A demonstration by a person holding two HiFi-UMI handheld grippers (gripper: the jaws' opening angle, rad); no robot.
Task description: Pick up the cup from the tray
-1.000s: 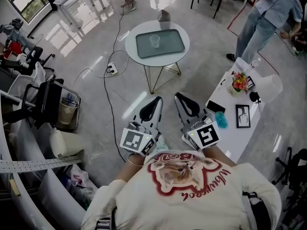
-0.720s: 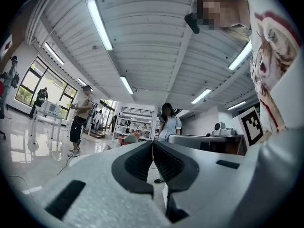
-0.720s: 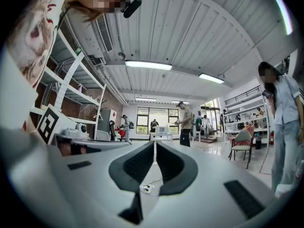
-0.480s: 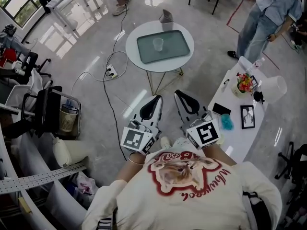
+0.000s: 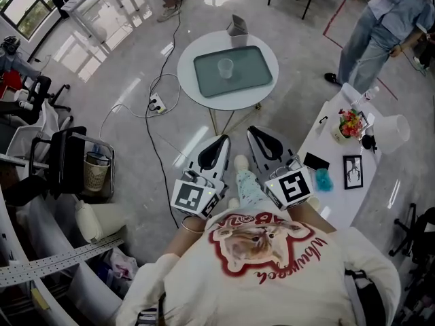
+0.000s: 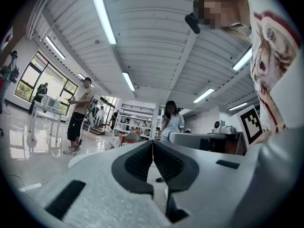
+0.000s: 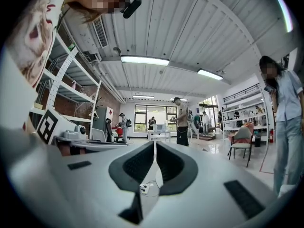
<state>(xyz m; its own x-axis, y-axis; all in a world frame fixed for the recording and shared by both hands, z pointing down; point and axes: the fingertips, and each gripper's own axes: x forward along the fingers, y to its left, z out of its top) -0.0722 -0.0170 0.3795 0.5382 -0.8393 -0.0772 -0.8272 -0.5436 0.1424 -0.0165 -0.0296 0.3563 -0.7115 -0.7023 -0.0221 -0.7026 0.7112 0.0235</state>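
A clear cup stands upright near the middle of a grey tray on a round white table, far ahead of me in the head view. My left gripper and right gripper are held side by side close to my body, well short of the table. Both point toward it over the floor. In the left gripper view the left gripper has its jaws together with nothing between them. The right gripper is likewise shut and empty in the right gripper view.
A long white side table at my right carries flowers, a framed picture and a phone. A power strip with its cable lies on the floor left of the round table. A person stands at upper right. A black chair stands at left.
The round table has drifted slightly in the head view as I step forward, and my foot now shows between the grippers. Both grippers stay shut and level.
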